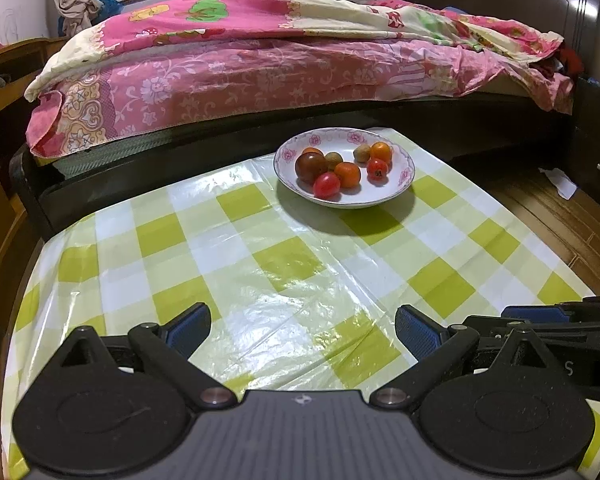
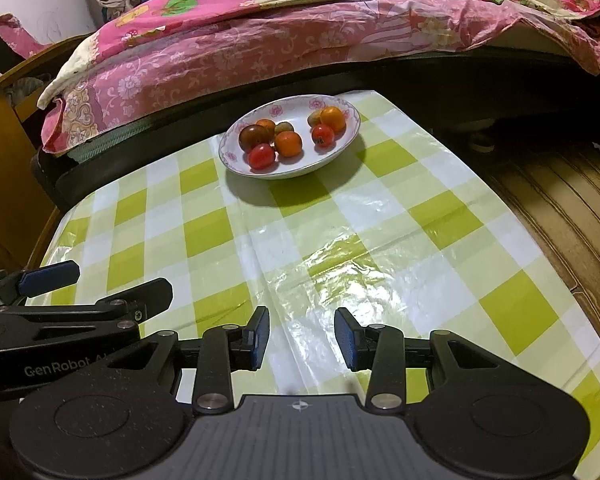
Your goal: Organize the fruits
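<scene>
The fruits were found gathered in a white floral-rimmed dish (image 1: 402,178) at the far end of the table, well apart from both tools and straight ahead along their fingers; the left gripper (image 1: 302,330) was seen low over the near edge of the green-checked tablecloth (image 1: 260,264) with its blue-padded fingers spread wide and nothing held between them; the right gripper (image 2: 302,338) was seen beside it, its pads parted to a narrower gap, likewise empty. From the left view the dish lay ahead and slightly to the right; from the right view (image 2: 236,160) it lay ahead and slightly to the left, so neither tool could be judged clearly nearer. In the dish a dark reddish-brown tomato (image 1: 311,166) was set at the left, touching a red cherry tomato (image 1: 327,185) and an orange fruit (image 1: 347,174); a small greenish fruit (image 1: 333,159) lay behind them; a second group, an orange fruit (image 1: 381,151), a red fruit with a dark calyx (image 1: 377,169) and another greenish fruit (image 1: 361,153), lay at the right, a bare gap being left between the groups. No fruit was seen loose on the cloth, so the sorting was judged largely done; nothing stood in the path to the dish; the bed with its pink quilt (image 1: 236,60) was noted just beyond the table.
</scene>
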A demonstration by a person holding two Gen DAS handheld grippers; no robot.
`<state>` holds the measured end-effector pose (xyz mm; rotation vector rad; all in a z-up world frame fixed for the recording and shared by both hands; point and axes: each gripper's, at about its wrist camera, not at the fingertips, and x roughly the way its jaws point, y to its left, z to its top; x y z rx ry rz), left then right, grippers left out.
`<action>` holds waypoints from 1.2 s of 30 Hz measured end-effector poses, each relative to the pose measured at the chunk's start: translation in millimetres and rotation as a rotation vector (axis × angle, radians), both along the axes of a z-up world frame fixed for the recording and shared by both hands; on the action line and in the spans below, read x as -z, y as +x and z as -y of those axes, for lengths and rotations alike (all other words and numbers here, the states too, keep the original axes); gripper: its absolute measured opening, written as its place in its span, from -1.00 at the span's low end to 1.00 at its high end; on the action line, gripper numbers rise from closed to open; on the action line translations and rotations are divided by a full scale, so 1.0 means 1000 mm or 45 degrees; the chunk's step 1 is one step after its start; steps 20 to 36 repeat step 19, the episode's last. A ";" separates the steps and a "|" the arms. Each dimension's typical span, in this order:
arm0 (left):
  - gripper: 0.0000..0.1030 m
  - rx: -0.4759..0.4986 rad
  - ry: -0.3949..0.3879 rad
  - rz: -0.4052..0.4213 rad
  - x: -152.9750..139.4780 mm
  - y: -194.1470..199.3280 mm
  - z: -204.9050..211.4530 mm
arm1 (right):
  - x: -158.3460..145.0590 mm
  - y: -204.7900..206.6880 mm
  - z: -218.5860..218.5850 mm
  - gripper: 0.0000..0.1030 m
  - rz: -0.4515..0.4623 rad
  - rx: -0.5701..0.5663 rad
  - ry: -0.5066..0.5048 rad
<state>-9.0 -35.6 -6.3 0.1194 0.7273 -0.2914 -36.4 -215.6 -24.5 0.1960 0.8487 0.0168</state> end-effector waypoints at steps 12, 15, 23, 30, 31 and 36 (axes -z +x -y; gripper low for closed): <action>1.00 -0.005 0.014 0.027 0.000 -0.004 0.000 | 0.002 -0.002 -0.001 -0.32 -0.001 -0.004 0.002; 1.00 -0.010 0.021 0.036 -0.001 -0.005 0.000 | 0.001 -0.002 -0.001 -0.32 0.000 -0.005 0.006; 1.00 -0.022 0.025 0.043 -0.002 -0.004 -0.001 | 0.002 -0.003 -0.003 -0.31 0.001 -0.011 0.004; 1.00 -0.022 0.025 0.043 -0.002 -0.004 -0.001 | 0.002 -0.003 -0.003 -0.31 0.001 -0.011 0.004; 1.00 -0.022 0.025 0.043 -0.002 -0.004 -0.001 | 0.002 -0.003 -0.003 -0.31 0.001 -0.011 0.004; 1.00 -0.022 0.025 0.043 -0.002 -0.004 -0.001 | 0.002 -0.003 -0.003 -0.31 0.001 -0.011 0.004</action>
